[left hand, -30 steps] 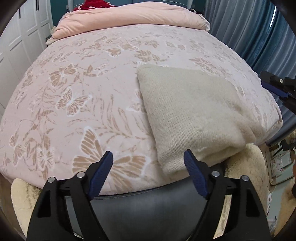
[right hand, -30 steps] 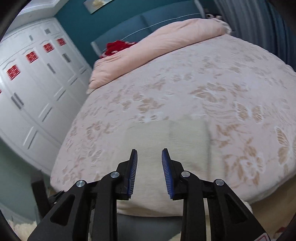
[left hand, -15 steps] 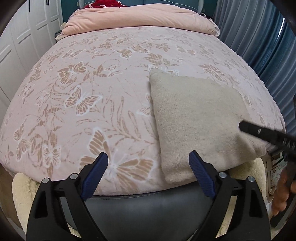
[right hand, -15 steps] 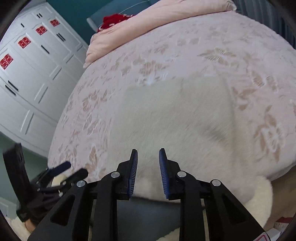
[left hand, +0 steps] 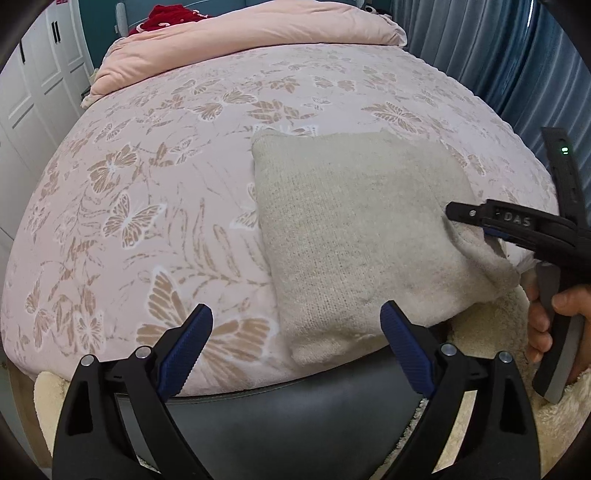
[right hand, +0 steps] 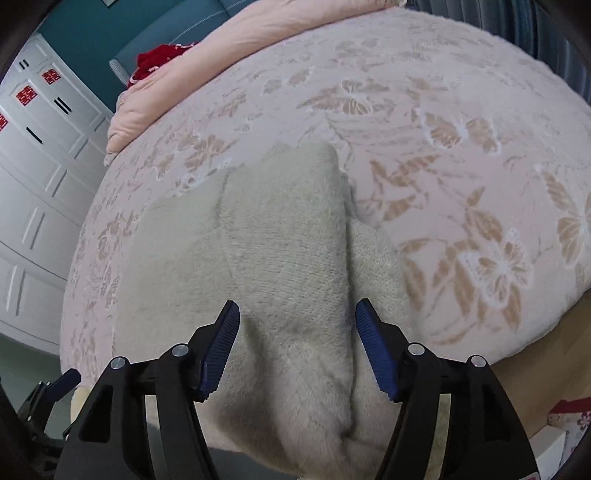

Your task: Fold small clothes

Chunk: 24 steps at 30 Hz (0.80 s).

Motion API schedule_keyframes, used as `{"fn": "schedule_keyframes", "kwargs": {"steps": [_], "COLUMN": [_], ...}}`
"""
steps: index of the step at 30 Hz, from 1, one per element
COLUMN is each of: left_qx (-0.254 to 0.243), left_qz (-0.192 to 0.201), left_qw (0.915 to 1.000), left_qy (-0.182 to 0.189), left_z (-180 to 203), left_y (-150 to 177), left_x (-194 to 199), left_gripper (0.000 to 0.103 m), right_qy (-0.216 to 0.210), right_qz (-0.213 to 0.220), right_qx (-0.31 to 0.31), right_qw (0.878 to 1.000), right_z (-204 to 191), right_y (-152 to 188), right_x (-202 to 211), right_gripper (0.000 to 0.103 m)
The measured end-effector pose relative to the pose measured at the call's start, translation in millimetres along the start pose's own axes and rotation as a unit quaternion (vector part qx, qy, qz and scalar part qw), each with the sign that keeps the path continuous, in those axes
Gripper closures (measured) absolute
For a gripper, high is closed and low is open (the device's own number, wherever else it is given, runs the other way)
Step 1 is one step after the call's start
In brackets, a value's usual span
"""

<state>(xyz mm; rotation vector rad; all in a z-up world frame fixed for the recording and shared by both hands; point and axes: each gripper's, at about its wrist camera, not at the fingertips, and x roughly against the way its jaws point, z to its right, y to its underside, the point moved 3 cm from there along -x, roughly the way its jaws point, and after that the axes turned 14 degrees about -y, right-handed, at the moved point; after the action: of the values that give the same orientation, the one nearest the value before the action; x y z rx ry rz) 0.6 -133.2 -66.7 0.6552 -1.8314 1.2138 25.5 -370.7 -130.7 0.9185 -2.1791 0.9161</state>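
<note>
A beige knitted garment lies folded on the butterfly-print bedspread, near the bed's front edge. My left gripper hovers wide open over the garment's near left corner, and nothing touches its pads. My right gripper hangs low over the garment's right-hand folded edge. Its jaws are opening and a ridge of the knit lies between them, unpressed. In the left wrist view the right gripper reaches in from the right, held by a person's hand.
A pink folded duvet and something red lie at the head of the bed. White wardrobe doors stand left, blue curtains right. Below the bed's dark front panel lies a fluffy cream rug.
The right gripper has come down close onto the garment's right edge and its jaws have spread apart. The left gripper shifted slightly and widened a little.
</note>
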Motion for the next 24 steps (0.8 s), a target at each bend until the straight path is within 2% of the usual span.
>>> {"fn": "schedule_keyframes", "kwargs": {"steps": [1, 2, 3, 5, 7, 9, 11, 12, 15, 17, 18, 21, 22, 23, 24], "left_qx": [-0.001, -0.002, -0.002, 0.001, 0.007, 0.008, 0.006, 0.007, 0.001, 0.01, 0.017, 0.023, 0.023, 0.023, 0.024], "left_qz": [0.002, 0.003, 0.004, 0.001, -0.006, -0.014, -0.015, -0.016, -0.013, -0.016, -0.019, -0.029, -0.031, -0.03, -0.03], "left_qw": [1.0, 1.0, 1.0, 0.9999, 0.9999, 0.9999, 0.9999, 0.9998, 0.9999, 0.9998, 0.9996, 0.9993, 0.9993, 0.9993, 0.9993], "left_qy": [-0.002, -0.004, -0.009, -0.013, -0.01, -0.005, -0.001, 0.004, 0.009, 0.007, 0.011, 0.008, 0.007, 0.005, 0.003], "left_z": [0.1, -0.2, -1.2, -4.1, -5.5, -3.8, -0.3, 1.1, 3.1, 0.6, -0.4, -0.5, -0.1, -0.4, -0.9], "left_y": [0.1, 0.2, 0.6, 1.7, 2.6, 2.8, 2.8, 2.6, 1.4, 0.0, -1.1, -3.4, -3.6, -3.6, -3.1], "left_x": [1.1, 1.8, 2.2, 1.5, -1.3, -4.7, -5.3, -5.2, -3.7, -4.9, -6.0, -11.9, -12.7, -12.7, -12.6], "left_gripper": [0.013, 0.013, 0.013, 0.012, 0.012, 0.012, 0.012, 0.012, 0.012, 0.011, 0.011, 0.011, 0.011, 0.011, 0.011], "right_qy": [0.005, 0.004, -0.01, -0.047, -0.055, -0.041, 0.009, 0.018, -0.024, -0.006, 0.001, -0.039, -0.053, -0.072, -0.073], "right_qz": [-0.004, 0.001, 0.011, 0.058, 0.09, 0.08, 0.022, -0.004, 0.033, 0.061, 0.069, 0.073, 0.063, 0.024, -0.002], "right_qx": [-0.01, -0.007, 0.004, 0.022, 0.036, 0.039, 0.033, 0.019, -0.029, -0.028, -0.018, 0.036, 0.058, 0.105, 0.122], "right_qw": [1.0, 1.0, 1.0, 0.997, 0.994, 0.995, 0.999, 1.0, 0.999, 0.998, 0.997, 0.996, 0.995, 0.992, 0.99], "right_z": [5.4, 1.7, -8.0, -28.5, -36.3, -26.2, 4.5, 21.1, 24.7, 13.0, 3.4, -39.9, -56.3, -84.6, -92.8], "right_y": [0.8, 0.1, -2.9, -11.9, -19.7, -21.0, -11.8, -4.7, -4.7, -8.8, -10.7, -12.9, -10.0, -0.5, 9.3], "right_x": [-7.9, -6.4, 1.4, 29.9, 52.4, 48.2, 12.9, -4.4, 14.8, 36.7, 46.0, 63.7, 62.4, 44.0, 27.3], "right_gripper": [0.055, 0.077, 0.093, 0.094, 0.094, 0.094, 0.094, 0.093, 0.09, 0.083, 0.083, 0.083, 0.083, 0.084, 0.084]}}
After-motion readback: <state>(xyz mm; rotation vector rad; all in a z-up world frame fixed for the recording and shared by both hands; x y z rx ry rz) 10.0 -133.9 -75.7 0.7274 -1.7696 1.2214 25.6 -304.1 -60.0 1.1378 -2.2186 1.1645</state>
